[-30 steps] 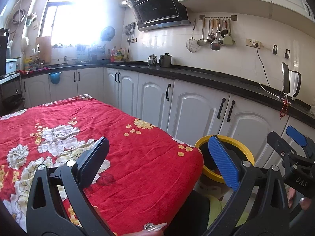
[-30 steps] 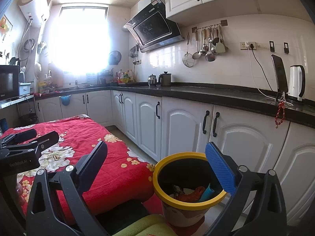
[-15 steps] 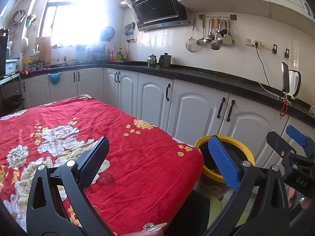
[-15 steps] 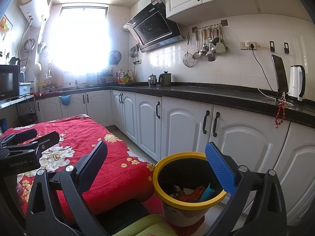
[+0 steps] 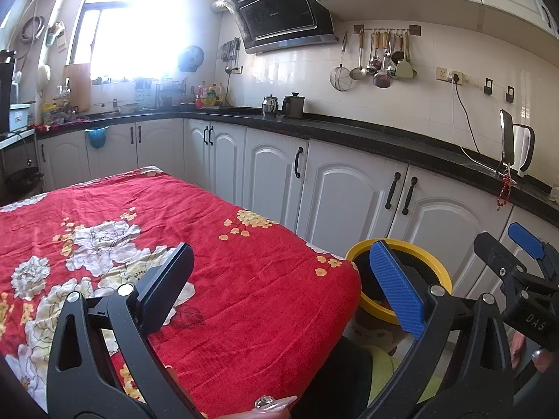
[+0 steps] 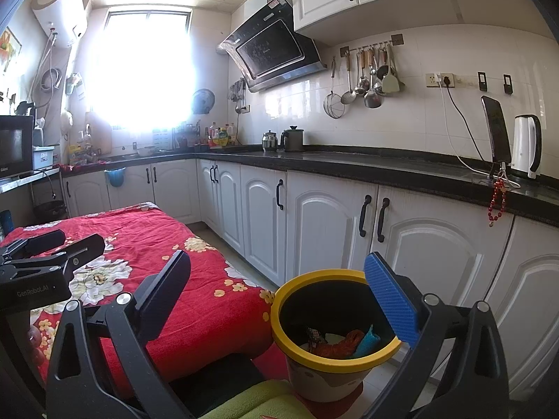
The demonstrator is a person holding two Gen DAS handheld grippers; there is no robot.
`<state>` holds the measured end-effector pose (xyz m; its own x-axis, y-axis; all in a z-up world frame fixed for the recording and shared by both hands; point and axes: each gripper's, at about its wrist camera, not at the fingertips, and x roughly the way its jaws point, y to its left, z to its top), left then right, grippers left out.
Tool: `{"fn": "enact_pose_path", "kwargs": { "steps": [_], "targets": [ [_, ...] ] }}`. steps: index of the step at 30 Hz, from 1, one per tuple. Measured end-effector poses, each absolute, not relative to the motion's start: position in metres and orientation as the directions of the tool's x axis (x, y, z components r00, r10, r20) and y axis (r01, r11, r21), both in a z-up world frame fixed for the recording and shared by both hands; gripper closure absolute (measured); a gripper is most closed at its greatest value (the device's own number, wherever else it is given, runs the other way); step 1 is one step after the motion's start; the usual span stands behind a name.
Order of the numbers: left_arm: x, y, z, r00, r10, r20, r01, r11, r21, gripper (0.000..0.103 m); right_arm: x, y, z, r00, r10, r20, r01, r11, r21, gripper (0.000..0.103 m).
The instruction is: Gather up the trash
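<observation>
The fingers (image 5: 396, 286) of the left gripper (image 5: 279, 286) stand wide apart with nothing between them, filling the lower part of the left wrist view above the red flowered cloth on the bench (image 5: 209, 244). The right gripper (image 6: 276, 296) is spread just as wide and empty, its blue pad overlapping the rim of the yellow-rimmed trash bin (image 6: 335, 356) at lower centre-right of its view. The bin stands on the floor just beside the bench's corner, in front of the white cabinets (image 6: 325, 223). Inside it lie an orange-red scrap (image 6: 340, 344) and a blue scrap (image 6: 367, 342), with some pale bits behind. The cloth shows only its flower print.
</observation>
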<state>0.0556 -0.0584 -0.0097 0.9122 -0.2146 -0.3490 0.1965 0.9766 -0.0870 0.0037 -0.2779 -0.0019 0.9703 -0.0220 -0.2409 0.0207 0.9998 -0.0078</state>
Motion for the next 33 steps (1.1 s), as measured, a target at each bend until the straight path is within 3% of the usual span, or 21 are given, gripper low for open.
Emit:
{"fn": "enact_pose_path", "kwargs": {
  "steps": [33],
  "targets": [
    [0.0641,-0.0569,-0.0169,0.891,-0.219,-0.399,0.193,0.976,-0.104,0.01,0.0069,-0.2788,-0.0054,0.967,-0.024,-0.253,0.021,1.0,-0.013,0.006]
  ]
}}
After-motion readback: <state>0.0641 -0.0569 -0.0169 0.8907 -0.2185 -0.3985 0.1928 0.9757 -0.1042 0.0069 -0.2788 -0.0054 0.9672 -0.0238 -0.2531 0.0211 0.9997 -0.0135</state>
